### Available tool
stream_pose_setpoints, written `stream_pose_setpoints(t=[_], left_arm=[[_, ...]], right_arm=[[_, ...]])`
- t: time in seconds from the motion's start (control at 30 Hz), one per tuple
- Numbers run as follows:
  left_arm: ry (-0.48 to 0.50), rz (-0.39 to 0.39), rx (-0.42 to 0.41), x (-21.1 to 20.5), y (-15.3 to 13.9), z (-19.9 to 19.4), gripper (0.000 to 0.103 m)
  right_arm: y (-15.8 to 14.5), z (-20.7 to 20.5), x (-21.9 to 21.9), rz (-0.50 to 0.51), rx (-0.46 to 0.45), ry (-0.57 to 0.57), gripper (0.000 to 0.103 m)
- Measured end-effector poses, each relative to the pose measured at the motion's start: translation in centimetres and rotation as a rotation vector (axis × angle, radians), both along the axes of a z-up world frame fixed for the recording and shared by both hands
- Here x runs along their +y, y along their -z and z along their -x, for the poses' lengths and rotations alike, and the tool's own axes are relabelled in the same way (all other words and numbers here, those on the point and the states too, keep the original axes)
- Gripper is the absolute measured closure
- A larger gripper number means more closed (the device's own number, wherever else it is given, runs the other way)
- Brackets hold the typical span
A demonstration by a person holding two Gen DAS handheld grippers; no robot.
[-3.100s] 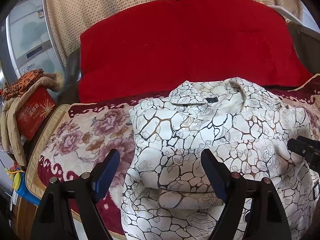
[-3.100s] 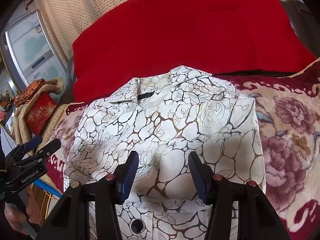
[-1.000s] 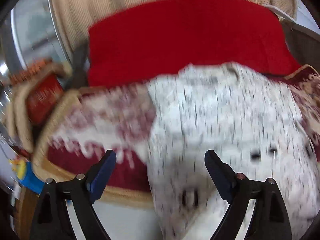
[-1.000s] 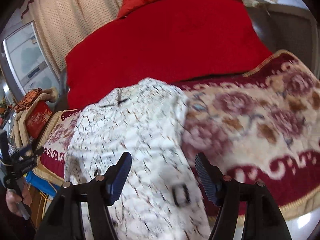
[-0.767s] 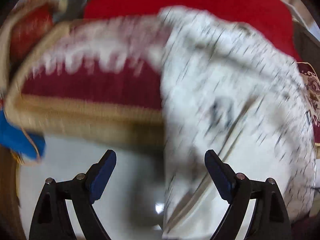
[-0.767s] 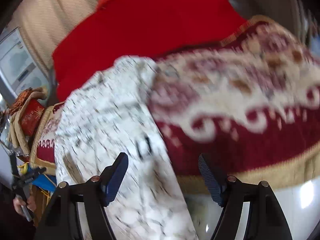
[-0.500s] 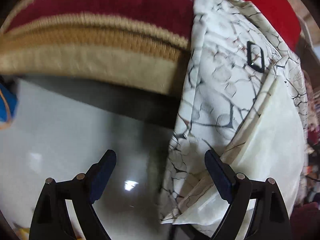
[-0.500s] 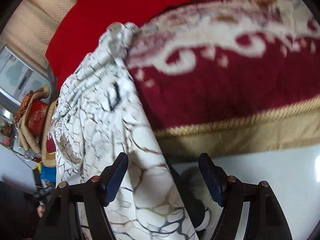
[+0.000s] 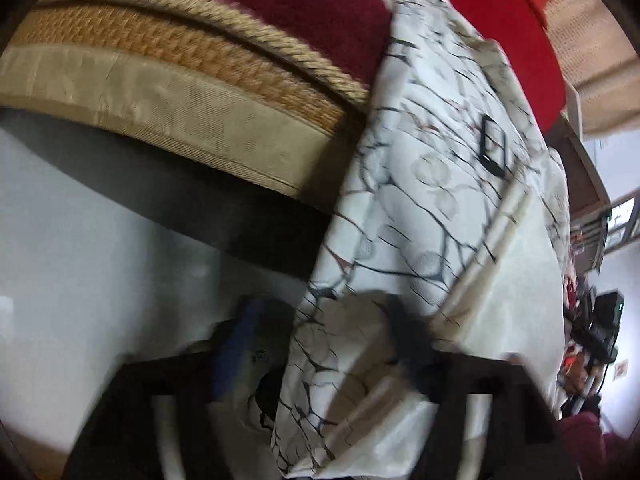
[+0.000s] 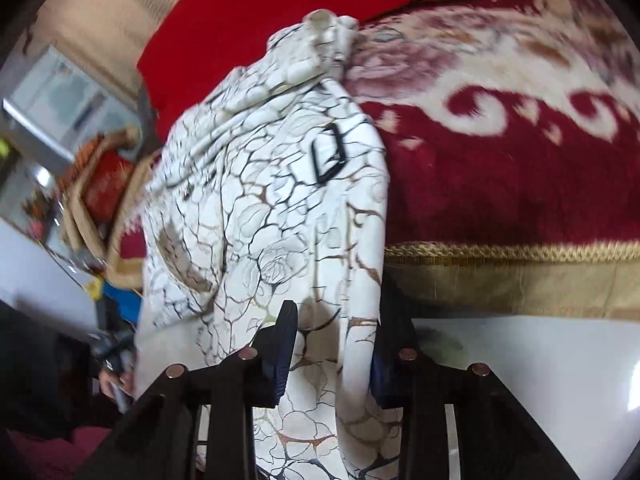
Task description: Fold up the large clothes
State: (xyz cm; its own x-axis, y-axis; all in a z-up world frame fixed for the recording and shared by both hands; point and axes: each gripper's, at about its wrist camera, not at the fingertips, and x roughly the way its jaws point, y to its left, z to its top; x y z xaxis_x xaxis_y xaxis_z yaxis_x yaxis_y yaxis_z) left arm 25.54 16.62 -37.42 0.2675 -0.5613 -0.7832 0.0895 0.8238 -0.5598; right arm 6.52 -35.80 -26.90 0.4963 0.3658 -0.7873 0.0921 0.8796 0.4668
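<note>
A white garment [image 9: 420, 200] with a dark crackle print and a black buckle [image 9: 493, 148] lies across the sofa seat, its lower part hanging over the front edge. My left gripper [image 9: 320, 340] is blurred. Its jaws are closing, with the hanging hem corner between them but a gap still at the blue left pad [image 9: 236, 344]. In the right wrist view the garment [image 10: 260, 220] drapes down with the buckle [image 10: 328, 156] at mid height. My right gripper [image 10: 332, 344] is closing, and a thick fold of the right hem fills the space between its pads.
A red floral blanket [image 10: 500, 160] with gold edging [image 9: 180, 80] covers the seat, with a red cushion [image 10: 240, 12] behind it. Pale floor [image 10: 520, 360] lies below the sofa front. A red box [image 10: 106, 188] stands at the sofa's left end.
Both grippers dropped from above the seat to the garment's hem hanging over the sofa front. The right jaws narrowed onto the fabric fold. The left jaws narrowed slightly around the hem corner.
</note>
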Motion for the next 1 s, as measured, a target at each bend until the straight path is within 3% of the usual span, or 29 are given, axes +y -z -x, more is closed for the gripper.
stream_pose_setpoints(t=[0.03, 0.2, 0.3, 0.43, 0.47, 0.5, 0.53, 0.6, 0.63, 0.67, 0.7, 0.73, 0.8, 0.83, 0.87, 0.93, 1.0], left_arm=[[-0.008, 0.030, 0.003, 0.2, 0.4, -0.4, 0.015], [0.011, 0.135, 0.109, 0.8, 3.9, -2.2, 0.014], [0.049, 0.252, 0.159, 0.6, 5.6, -2.8, 0.014], [0.123, 0.350, 0.150, 0.1, 6.3, -2.3, 0.014], [0.139, 0.371, 0.148, 0.1, 6.5, -1.9, 0.014], [0.151, 0.382, 0.147, 0.0, 6.6, -1.6, 0.014], [0.155, 0.394, 0.139, 0.0, 6.7, -1.3, 0.015], [0.146, 0.425, 0.127, 0.3, 7.0, -1.0, 0.015], [0.136, 0.445, 0.118, 0.9, 7.0, -0.6, 0.023], [0.130, 0.467, 0.109, 1.8, 7.0, -0.1, 0.041], [0.127, 0.484, 0.102, 2.0, 7.0, 0.1, 0.049], [0.122, 0.486, 0.091, 2.5, 6.9, 0.2, 0.055], [0.127, 0.468, 0.078, 2.5, 6.6, 0.2, 0.055], [0.129, 0.451, 0.077, 2.4, 6.5, 0.1, 0.051], [0.124, 0.431, 0.083, 2.3, 6.5, -0.1, 0.031], [0.072, 0.381, 0.141, 2.7, 6.3, -0.8, 0.002], [0.036, 0.420, 0.194, 2.9, 7.5, -1.4, 0.002]], right_arm=[[-0.1, 0.1, -0.2, 0.011, 0.011, 0.008, 0.069], [0.7, -0.5, -1.1, -0.012, 0.086, 0.046, 0.065], [0.9, -0.5, -1.2, -0.020, 0.107, 0.048, 0.030], [0.9, -0.2, -1.0, -0.013, 0.107, 0.036, 0.030], [0.9, -0.2, -0.8, -0.011, 0.107, 0.020, 0.032], [0.9, -0.2, -0.5, -0.006, 0.104, 0.003, 0.040], [0.7, -0.1, -0.2, 0.018, 0.093, -0.015, 0.055], [0.2, 0.0, 0.4, 0.049, 0.065, -0.034, 0.072], [-0.2, 0.1, 0.7, 0.081, 0.058, -0.040, 0.076], [-0.5, 0.1, 0.9, 0.103, 0.053, -0.045, 0.079], [-0.7, 0.2, 1.1, 0.118, 0.048, -0.051, 0.083], [-1.0, 0.3, 1.3, 0.127, 0.039, -0.056, 0.085], [-1.8, 0.5, 1.5, 0.125, 0.008, -0.061, 0.086], [-2.2, 0.6, 1.6, 0.117, -0.005, -0.063, 0.086], [-2.6, 0.6, 1.7, 0.103, -0.012, -0.068, 0.086], [-2.7, 0.5, 1.9, 0.099, -0.003, -0.068, 0.086], [-2.3, 0.2, 1.8, 0.082, 0.033, -0.067, 0.086]])
